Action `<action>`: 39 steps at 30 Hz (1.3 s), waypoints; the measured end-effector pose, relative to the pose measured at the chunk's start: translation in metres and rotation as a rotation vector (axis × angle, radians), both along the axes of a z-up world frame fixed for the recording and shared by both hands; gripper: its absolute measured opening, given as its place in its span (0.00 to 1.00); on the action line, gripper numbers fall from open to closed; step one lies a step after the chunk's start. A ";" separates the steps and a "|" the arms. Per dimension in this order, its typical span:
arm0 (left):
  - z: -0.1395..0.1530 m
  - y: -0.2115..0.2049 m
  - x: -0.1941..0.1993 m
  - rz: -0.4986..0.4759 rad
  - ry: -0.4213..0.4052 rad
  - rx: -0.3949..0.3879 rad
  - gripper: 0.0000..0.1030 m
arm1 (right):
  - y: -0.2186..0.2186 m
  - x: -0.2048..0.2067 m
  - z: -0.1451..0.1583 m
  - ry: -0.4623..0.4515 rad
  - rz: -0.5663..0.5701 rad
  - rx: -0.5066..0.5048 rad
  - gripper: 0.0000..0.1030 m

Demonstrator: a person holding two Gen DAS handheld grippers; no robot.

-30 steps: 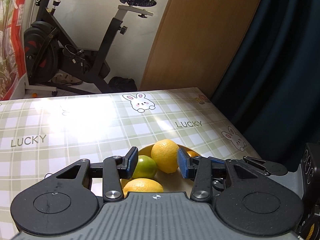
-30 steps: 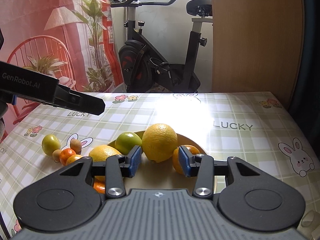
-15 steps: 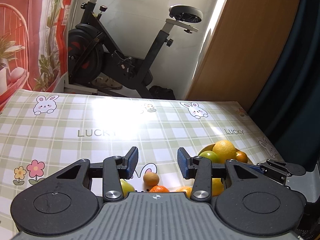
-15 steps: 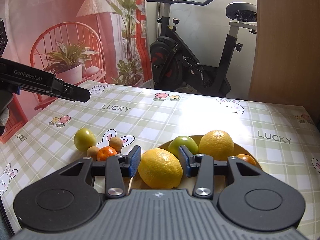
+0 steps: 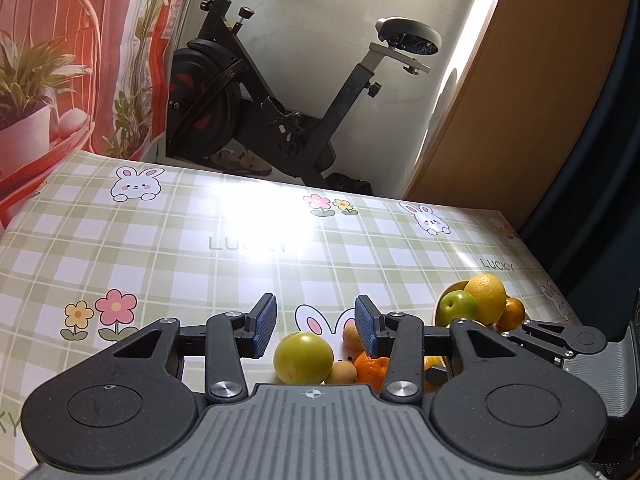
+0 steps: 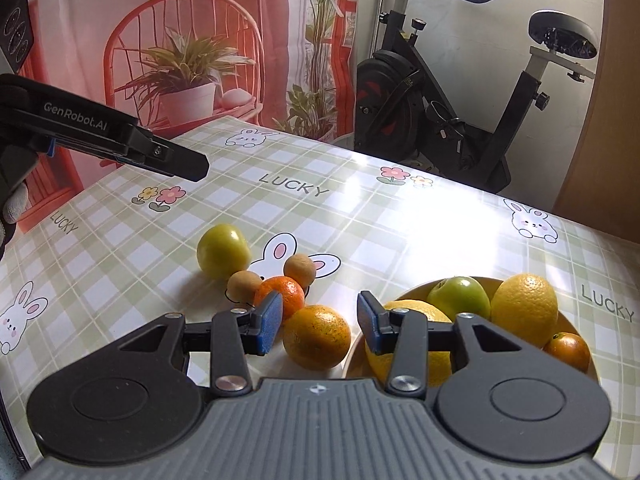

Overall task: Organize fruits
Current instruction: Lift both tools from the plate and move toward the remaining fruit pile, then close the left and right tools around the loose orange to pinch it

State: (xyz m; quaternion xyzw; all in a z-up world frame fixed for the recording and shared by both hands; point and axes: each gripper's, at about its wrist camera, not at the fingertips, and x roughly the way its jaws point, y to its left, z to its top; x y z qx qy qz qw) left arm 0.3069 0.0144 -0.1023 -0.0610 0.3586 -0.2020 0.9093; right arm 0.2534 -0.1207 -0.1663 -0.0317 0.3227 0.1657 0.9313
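Careful: your right gripper [image 6: 318, 322], jaws wide and empty, straddles the loose orange [image 6: 317, 337] beside the bowl [image 6: 576, 330] at three o'clock; closing off-centre could roll it into the neighbouring tangerine [image 6: 285, 295]. Your left gripper [image 5: 315, 325] is wide too.

Loose fruits [image 6: 276, 284] clustered on table [image 6: 360, 216], bowl [image 6: 576, 364] of fruit to their right

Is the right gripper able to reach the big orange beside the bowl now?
Probably yes: the right gripper is open, the orange lies on the table between its fingers, and nothing covers it.
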 end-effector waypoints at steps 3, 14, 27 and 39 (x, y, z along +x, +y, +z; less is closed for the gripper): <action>-0.004 0.001 -0.001 0.000 0.004 -0.006 0.44 | 0.005 0.005 -0.004 0.007 0.018 -0.019 0.43; -0.021 -0.006 -0.005 -0.047 0.043 -0.013 0.44 | 0.010 -0.003 -0.017 0.031 0.023 -0.049 0.47; -0.050 -0.044 -0.020 -0.224 0.123 0.008 0.44 | 0.025 -0.035 -0.014 -0.024 0.099 -0.049 0.49; -0.061 -0.058 -0.023 -0.267 0.158 0.032 0.46 | 0.021 -0.033 -0.015 -0.023 0.088 -0.041 0.49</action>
